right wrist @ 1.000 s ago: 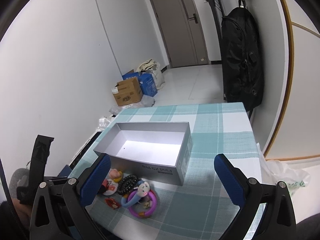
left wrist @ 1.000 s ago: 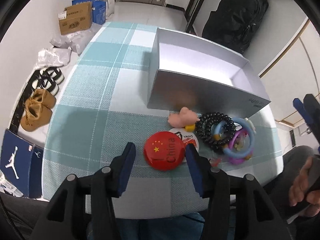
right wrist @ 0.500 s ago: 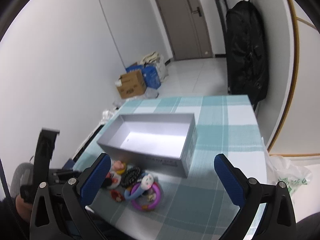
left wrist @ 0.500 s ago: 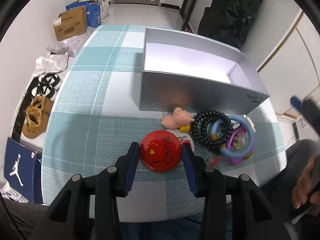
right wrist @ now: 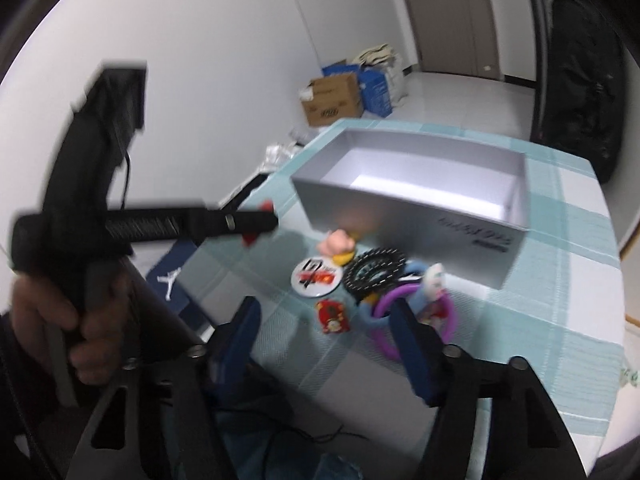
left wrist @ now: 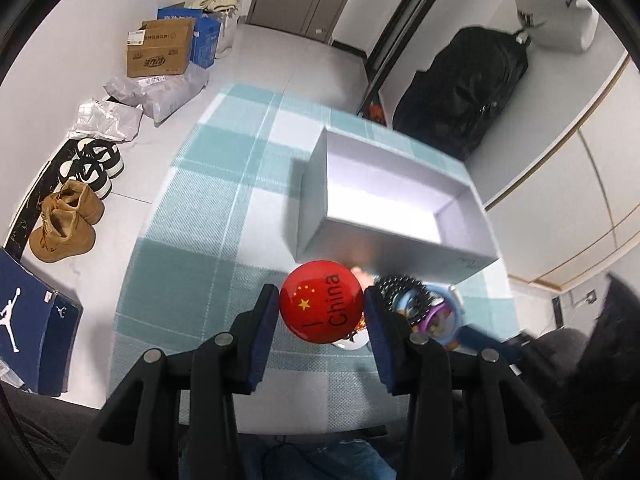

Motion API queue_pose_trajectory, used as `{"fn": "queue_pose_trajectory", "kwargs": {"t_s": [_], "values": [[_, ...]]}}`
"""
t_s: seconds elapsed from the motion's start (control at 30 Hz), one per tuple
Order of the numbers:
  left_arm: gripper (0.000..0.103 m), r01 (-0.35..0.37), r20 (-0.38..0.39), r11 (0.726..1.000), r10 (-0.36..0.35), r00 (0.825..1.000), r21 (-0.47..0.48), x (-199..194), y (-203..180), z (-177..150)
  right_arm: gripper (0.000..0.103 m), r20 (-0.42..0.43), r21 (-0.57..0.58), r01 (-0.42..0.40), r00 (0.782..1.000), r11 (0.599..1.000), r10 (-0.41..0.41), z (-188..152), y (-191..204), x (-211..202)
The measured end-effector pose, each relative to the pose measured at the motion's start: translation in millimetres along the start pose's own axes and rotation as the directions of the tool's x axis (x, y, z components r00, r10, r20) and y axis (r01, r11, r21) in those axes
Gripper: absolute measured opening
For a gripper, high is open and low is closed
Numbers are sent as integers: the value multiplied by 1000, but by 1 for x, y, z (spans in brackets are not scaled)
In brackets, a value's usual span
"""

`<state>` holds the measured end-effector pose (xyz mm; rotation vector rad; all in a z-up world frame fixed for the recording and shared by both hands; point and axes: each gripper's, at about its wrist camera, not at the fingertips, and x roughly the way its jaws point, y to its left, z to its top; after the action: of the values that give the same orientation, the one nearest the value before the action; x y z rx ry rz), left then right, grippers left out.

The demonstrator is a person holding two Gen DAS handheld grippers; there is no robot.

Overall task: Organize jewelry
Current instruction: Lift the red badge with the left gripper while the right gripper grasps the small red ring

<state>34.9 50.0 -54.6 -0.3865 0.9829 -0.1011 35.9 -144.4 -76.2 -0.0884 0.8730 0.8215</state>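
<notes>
So the left gripper (left wrist: 322, 308) is clamped on a red badge (left wrist: 321, 301) with yellow stars and "I China" printed on it, held up off the table (left wrist: 192, 240) just in front of the grey box (left wrist: 390, 204). Left view also catches stuff on the floor: a Jordan box (left wrist: 28, 320) with the jumpman logo, tan boots (left wrist: 64, 220) and a brown carton (left wrist: 158, 50) whose print I can't read.

Right view shows what that one hides: a white badge (right wrist: 317, 276) with red and black lettering too blurry to read, a small red charm (right wrist: 332, 315), a black coil tie (right wrist: 376, 270), purple ring (right wrist: 412, 320) and pink toy (right wrist: 338, 242), all by the box's near wall, which has dark writing I can't make out. The right gripper (right wrist: 324, 332) is closing, pads apart with nothing between them, over the charm. A hand (right wrist: 52, 320) holds the left gripper's handle there.
</notes>
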Motion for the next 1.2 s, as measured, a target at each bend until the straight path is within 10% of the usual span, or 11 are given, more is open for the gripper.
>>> {"fn": "queue_pose_trajectory", "kwargs": {"t_s": [0.67,1.2], "values": [[37,50,38,996,-48,998,-69,-10,18,6,18,-68,-236,203,972,950,-224,-11,34,54],[37,61,57,995,-56,997,-83,-14,13,14,17,81,-57,65,995,996,-61,12,6,-9]]}}
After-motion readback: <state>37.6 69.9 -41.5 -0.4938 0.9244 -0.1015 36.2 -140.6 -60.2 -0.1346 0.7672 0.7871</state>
